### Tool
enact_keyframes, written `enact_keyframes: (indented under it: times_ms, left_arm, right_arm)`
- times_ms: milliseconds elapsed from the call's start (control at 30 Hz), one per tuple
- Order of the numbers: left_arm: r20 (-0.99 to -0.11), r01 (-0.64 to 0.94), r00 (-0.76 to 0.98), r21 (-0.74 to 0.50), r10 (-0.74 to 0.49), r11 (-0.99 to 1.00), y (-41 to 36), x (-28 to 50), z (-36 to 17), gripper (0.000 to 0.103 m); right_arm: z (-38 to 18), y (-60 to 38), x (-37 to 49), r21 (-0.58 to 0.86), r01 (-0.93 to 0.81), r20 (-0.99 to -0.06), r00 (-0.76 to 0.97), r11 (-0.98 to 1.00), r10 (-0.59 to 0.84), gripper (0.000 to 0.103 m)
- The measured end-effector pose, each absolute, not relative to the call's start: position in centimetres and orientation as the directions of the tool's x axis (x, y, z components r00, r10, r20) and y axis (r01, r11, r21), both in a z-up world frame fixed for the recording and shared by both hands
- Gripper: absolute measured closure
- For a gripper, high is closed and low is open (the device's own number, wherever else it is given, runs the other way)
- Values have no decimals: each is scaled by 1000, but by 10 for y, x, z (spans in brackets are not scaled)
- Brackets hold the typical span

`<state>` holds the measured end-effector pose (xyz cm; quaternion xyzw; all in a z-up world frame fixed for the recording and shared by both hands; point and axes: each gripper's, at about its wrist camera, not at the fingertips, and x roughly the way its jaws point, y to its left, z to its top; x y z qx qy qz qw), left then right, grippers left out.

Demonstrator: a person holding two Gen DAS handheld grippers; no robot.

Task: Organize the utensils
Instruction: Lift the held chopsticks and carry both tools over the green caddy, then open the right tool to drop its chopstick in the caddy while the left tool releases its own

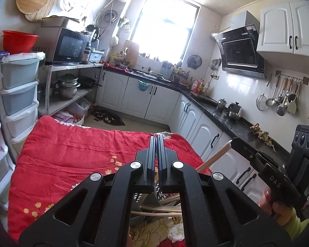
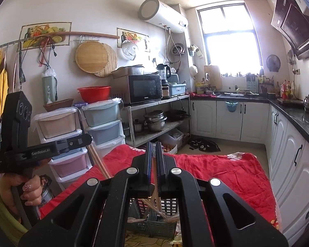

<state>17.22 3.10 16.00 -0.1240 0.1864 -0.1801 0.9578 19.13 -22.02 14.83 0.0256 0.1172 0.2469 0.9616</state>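
Left gripper (image 1: 157, 136) jaws closed on nothing, right gripper (image 2: 153, 144) pinching 1 pale wooden chopstick (image 2: 155, 177), grey slotted plastic basket (image 2: 152, 225) of chopsticks at near edge of red floral quilt (image 2: 226, 170), far half of quilt bare.

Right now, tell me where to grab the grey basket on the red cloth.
I'd pinch the basket by its near wall's top edge, coming from above: the slotted wall stands upright and thin, while chopsticks crowd the middle.

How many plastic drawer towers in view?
2. Pink-topped tower and blue-topped tower stand side by side, left of the metal rack. Others may be hidden behind the left gripper.
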Motion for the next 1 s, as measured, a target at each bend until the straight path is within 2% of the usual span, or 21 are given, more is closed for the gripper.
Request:
enact_keyframes:
  times_ms: [633,700,733,800,833,900,933,967,1000]
  left_arm:
    - [-411,247,841,-287,-352,926,26,189,116,102]
    - [-419,248,837,-282,-352,927,25,188,112,102]
    - [-420,245,838,-278,-347,929,24,188,111,99]
    - [-422,235,843,-271,-334,934,25,185,109,78]
    - [-421,232,844,-271,-331,934,25,183,108,65]
    - [-417,225,851,-261,-320,939,25,178,107,58]
    - [-415,216,857,-248,-305,944,25,174,107,52]
    - [-416,209,860,-243,-296,947,25,173,108,40]
    - [-414,204,862,-242,-291,949,26,170,108,36]
  right_arm:
    - [99,-206,227,125,-418,-329,838,900,435,98]
    - [95,-207,230,140,-411,-337,835,901,434,93]
    - [93,-208,230,147,-411,-342,832,900,436,88]
    - [91,-211,229,156,-402,-337,837,902,431,60]
    - [91,-213,227,157,-400,-331,840,903,430,60]
    - [90,-216,222,152,-401,-325,843,903,429,60]
    - [90,-218,220,148,-400,-324,844,904,427,60]
    - [90,-220,217,145,-398,-321,847,906,423,58]
    - [90,-222,214,144,-397,-320,848,906,423,56]
